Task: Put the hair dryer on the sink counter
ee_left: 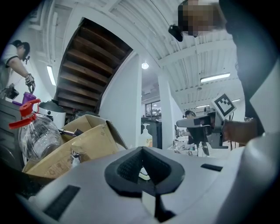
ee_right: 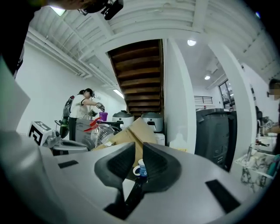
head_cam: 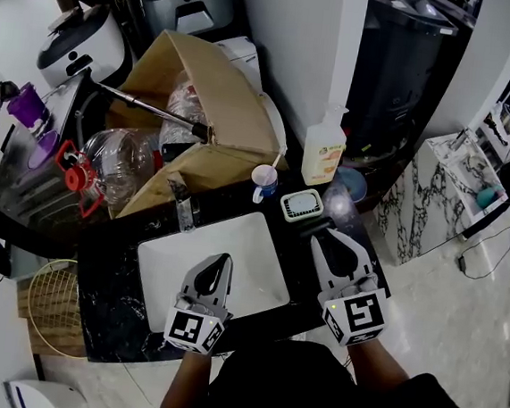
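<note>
Cardboard fills the upper left of the head view: an open box (head_cam: 232,116), a chrome tube (head_cam: 148,106) slanting across it, and a clear plastic jug (head_cam: 121,154) with a red cap beside it. Lower down, the black marbled counter (head_cam: 109,319) carries a white square basin (head_cam: 178,254), a tap (head_cam: 183,205), a cup (head_cam: 263,183) and a soap bottle (head_cam: 323,147). I cannot pick out the hair dryer or its heading in any view. My left gripper (head_cam: 222,263) has its jaws pressed together, and my right gripper (head_cam: 334,242) shows a narrow empty slit

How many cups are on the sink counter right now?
1: the blue-and-white cup behind the basin, between the faucet and the soap bottle. The cardboard box could hide more.
</note>
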